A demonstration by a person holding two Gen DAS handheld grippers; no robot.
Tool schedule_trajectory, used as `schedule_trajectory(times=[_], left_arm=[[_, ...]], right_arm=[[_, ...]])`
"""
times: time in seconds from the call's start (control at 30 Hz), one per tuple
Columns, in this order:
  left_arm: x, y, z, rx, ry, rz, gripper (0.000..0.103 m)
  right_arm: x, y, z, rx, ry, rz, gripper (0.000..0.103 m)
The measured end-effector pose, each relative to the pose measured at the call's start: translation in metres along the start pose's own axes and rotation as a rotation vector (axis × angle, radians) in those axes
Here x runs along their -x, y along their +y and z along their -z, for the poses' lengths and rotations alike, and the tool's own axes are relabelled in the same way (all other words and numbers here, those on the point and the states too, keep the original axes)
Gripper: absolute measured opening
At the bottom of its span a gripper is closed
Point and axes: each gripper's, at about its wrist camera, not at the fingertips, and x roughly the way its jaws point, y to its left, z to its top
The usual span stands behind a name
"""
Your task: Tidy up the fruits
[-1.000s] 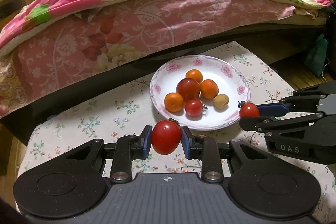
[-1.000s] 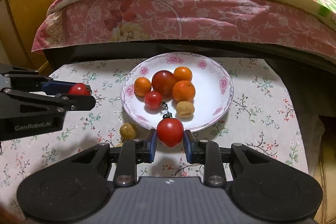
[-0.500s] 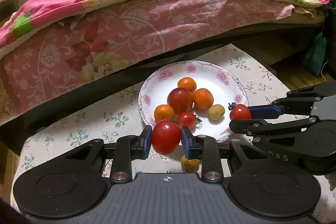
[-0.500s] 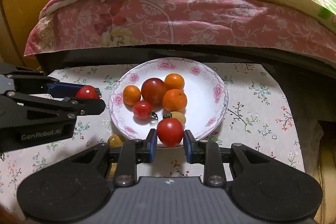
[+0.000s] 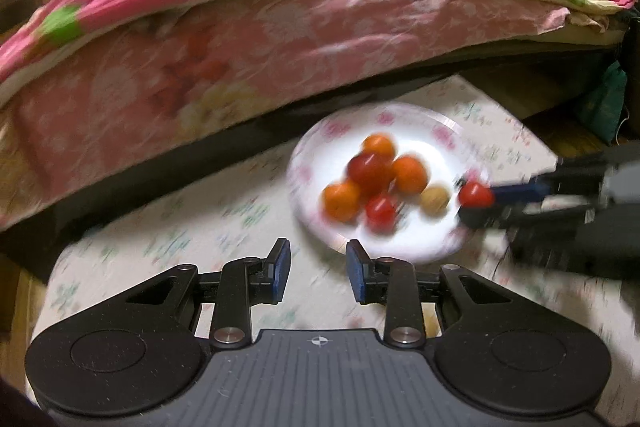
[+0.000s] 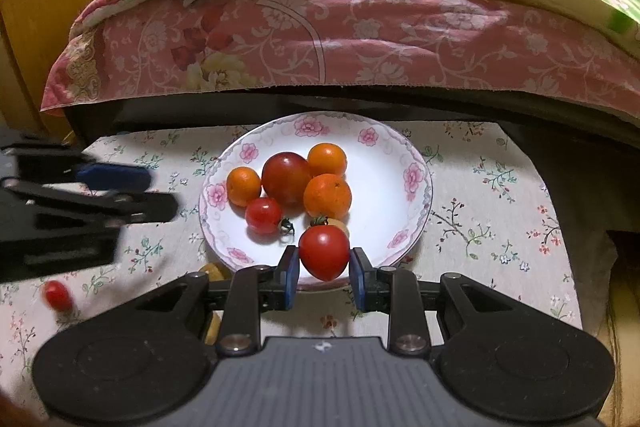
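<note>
- Bed point(image 6: 340, 27) with a pink flowered cover and a yellow-green quilt fills the upper half of both views.
- Bench point(image 6: 500, 207) under a white flowered cloth lies below the bed, across the middle of each frame.
- Plate point(image 6: 400, 155), white with pink roses on its rim, sits at the centre of the right wrist view and right of centre in the blurred left wrist view.
- Left tool point(image 5: 318, 255) is released: its jaws have just been opening, nothing is between the blue pads, and only cloth shows in the gap, just short of the plate's near rim.
- Right tool point(image 6: 323, 255) is clenched on a red tomato point(image 6: 324, 251), stem upward, over the near edge of the plate at lower centre.
- Large dark red tomato point(image 6: 286, 179) lies mid-plate, touching three oranges point(image 6: 327, 196) around it.
- Small tomato point(image 6: 263, 215) rests on the plate just below the large one.
- Brownish round fruit point(image 6: 214, 271) lies on the cloth against the plate's lower-left rim, partly hidden by the right tool.
- Loose cherry tomato point(image 6: 56, 294), blurred, is on the cloth at the lower left of the right wrist view, below the left tool and well apart from the plate.
</note>
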Motion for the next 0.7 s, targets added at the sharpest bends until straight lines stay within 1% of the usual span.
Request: schedule_trajectory(times=[0.1,0.13,0.2,0.3,0.33,0.37,0.5,0.6,0.7], left_arm=[[0.029,0.035,0.033,0.047,0.038,-0.027,0.043],[0.041,0.047,0.046,0.075,0.045,-0.040,0.046],[0.062,0.071,0.067,0.147,0.070,-0.082,0.046],[0.097,0.097,0.086,0.226,0.052,-0.127,0.046],[0.105,0.100,0.090,0.239,0.046,-0.133,0.049],[0.111,0.101,0.093,0.245,0.055,-0.131,0.049],[0.126,0.088,0.122,0.220,0.149,-0.107,0.049],[0.129,0.076,0.149,0.255,0.220,-0.066,0.049],[0.139,0.065,0.171,0.267,0.261,-0.040,0.049]], right_arm=[[0.000,0.004,0.001,0.002,0.000,-0.022,0.022],[0.000,0.007,0.001,0.004,0.002,-0.031,0.022],[0.000,0.015,0.002,0.005,0.008,-0.062,0.022],[0.003,0.037,0.004,0.038,0.006,-0.097,0.022],[0.006,0.046,0.004,0.052,0.003,-0.119,0.022],[0.009,0.056,0.004,0.066,-0.003,-0.138,0.022],[0.025,0.093,0.016,0.129,-0.017,-0.223,0.022],[0.029,0.113,0.026,0.172,0.001,-0.261,0.022],[0.038,0.124,0.040,0.183,0.020,-0.286,0.022]])
